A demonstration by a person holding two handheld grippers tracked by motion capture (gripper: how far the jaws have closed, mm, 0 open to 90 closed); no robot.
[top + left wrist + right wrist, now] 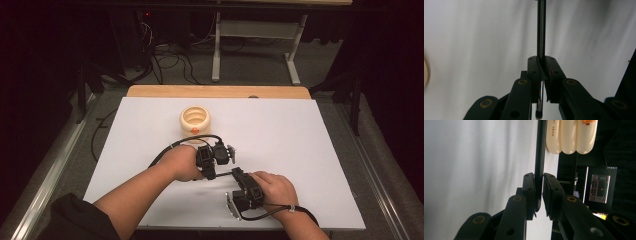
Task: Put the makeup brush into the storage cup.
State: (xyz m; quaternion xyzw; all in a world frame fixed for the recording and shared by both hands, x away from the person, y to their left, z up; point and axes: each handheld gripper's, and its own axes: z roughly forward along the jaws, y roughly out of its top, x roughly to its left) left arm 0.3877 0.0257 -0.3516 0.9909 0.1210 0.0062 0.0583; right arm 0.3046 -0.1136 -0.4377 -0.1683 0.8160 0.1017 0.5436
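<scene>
A thin dark pen (224, 174) lies level between my two grippers over the white sheet. In the high view my left gripper (211, 174) points down at the pen's left end, and my right gripper (236, 174) takes the right end. In the left gripper view the jaws (541, 60) are shut on the slim shaft of the pen (541, 30). In the right gripper view the jaws (538, 176) are shut on a thicker dark part of the pen (540, 150). A cream ribbed cup (195, 120) with an orange mark stands behind the hands.
The white sheet (300, 150) covers a wooden table whose far edge (215, 91) shows. The cup (570, 137) is also in the right gripper view, with a lit screen (600, 187) beyond it. Cables and a grey desk frame (216, 50) stand past the table.
</scene>
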